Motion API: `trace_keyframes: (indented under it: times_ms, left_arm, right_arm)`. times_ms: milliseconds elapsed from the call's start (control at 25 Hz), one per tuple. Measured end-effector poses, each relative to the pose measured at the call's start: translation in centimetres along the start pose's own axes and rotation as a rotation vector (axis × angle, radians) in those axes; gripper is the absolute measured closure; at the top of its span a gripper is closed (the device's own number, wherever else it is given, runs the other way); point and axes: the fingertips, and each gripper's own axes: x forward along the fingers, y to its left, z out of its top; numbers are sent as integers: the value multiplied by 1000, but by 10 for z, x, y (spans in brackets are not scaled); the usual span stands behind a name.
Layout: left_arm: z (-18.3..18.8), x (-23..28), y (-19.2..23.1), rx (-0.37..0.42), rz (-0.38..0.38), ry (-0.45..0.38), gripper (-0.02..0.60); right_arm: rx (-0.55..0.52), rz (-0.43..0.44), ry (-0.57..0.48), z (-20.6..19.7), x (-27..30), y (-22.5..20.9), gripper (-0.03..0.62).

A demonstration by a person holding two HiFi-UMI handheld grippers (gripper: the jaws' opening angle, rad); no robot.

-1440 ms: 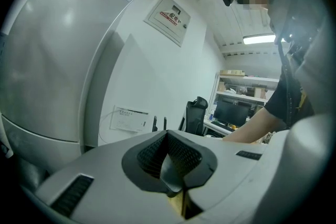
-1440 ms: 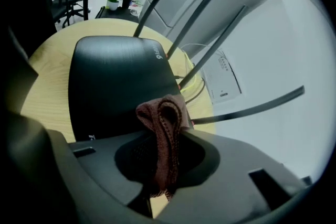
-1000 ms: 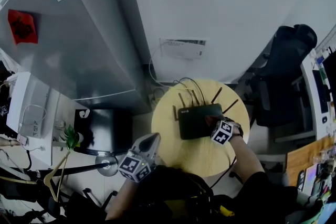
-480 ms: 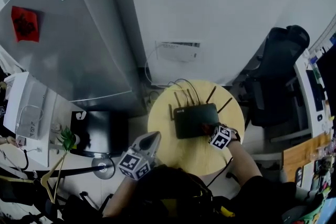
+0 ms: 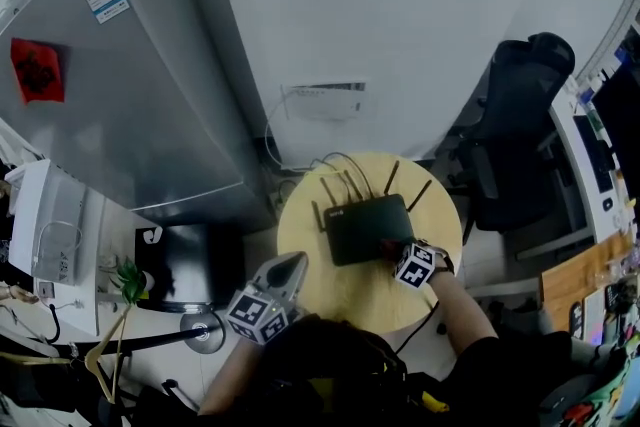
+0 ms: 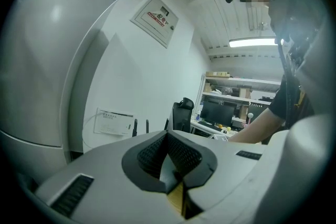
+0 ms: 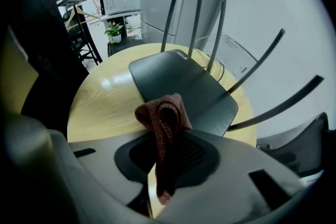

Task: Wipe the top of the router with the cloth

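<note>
My left claw (image 5: 290,267) is held low near my body, jaws pressed together, nothing between them. My right forearm (image 5: 456,301) reaches forward; my right claw (image 7: 167,162), angled down, is clamped on the cloth (image 7: 164,113).

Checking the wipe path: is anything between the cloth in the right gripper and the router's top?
Nothing visible. The right gripper holds the cloth at the router's near edge. The flat top is bare, and the antennas stand only along its back edge.
</note>
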Motion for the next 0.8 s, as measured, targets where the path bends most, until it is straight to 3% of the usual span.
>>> trace_keyframes:
  times_ms: [240, 400, 560, 800]
  left_arm:
    - [0, 6, -4, 11, -17, 3, 580]
    - [1, 11, -7, 9, -23, 9, 580]
    - [-2, 15, -7, 14, -10, 17, 580]
    - [-9, 15, -7, -2, 38, 30, 580]
  right_arm:
    - [-4, 70, -25, -7, 11, 17, 528]
    - [-99, 142, 5, -14, -10, 19, 528]
    - [-92, 245, 28, -52, -9, 14, 528]
    - [134, 8, -24, -75, -10, -78, 528]
